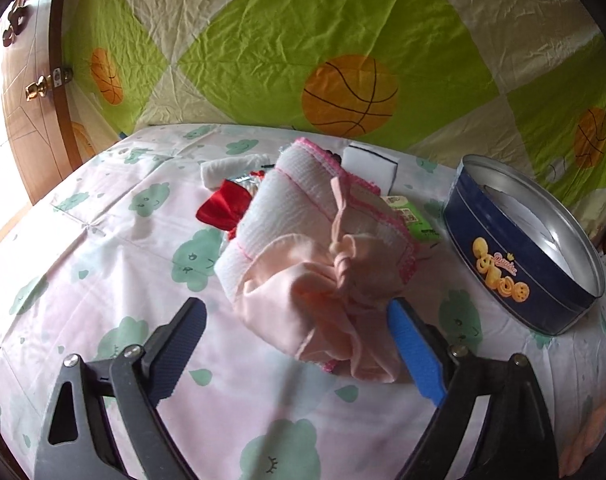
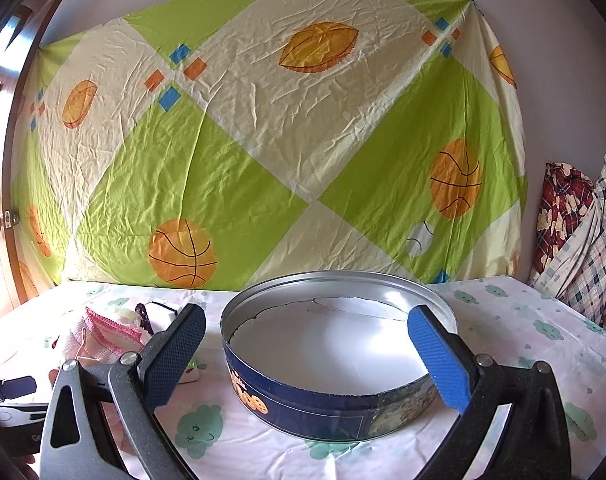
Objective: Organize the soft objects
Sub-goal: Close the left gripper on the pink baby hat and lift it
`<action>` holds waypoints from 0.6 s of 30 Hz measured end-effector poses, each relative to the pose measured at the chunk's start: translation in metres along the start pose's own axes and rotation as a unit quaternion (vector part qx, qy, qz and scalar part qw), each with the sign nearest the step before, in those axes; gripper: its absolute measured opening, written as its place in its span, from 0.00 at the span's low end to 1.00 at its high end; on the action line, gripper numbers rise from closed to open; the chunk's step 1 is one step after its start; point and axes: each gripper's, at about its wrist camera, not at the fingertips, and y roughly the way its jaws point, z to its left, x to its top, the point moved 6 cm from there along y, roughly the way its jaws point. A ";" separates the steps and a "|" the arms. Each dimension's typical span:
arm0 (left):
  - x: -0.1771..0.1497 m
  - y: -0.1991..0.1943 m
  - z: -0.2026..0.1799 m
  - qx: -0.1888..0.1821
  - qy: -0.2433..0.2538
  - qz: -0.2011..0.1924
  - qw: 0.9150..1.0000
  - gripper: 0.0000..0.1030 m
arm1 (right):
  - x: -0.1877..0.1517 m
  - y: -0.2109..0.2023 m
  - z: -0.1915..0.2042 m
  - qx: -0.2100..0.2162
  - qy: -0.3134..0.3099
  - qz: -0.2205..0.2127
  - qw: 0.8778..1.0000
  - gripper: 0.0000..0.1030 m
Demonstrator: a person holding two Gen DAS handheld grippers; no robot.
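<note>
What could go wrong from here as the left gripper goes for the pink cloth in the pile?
1. The pink cloth lies tangled over the white towel, so the open left gripper may drag both along.
2. The red bow and green packet tucked under the pile could be pulled across the table.
3. The right gripper stands open around the empty blue tin without gripping it, so the tin may slide when cloth lands in it.
</note>
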 end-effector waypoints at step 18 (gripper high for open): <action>-0.016 -0.023 0.021 -0.065 -0.003 0.014 0.998 0.16 | -0.002 0.002 0.002 0.016 0.003 0.004 1.000 0.99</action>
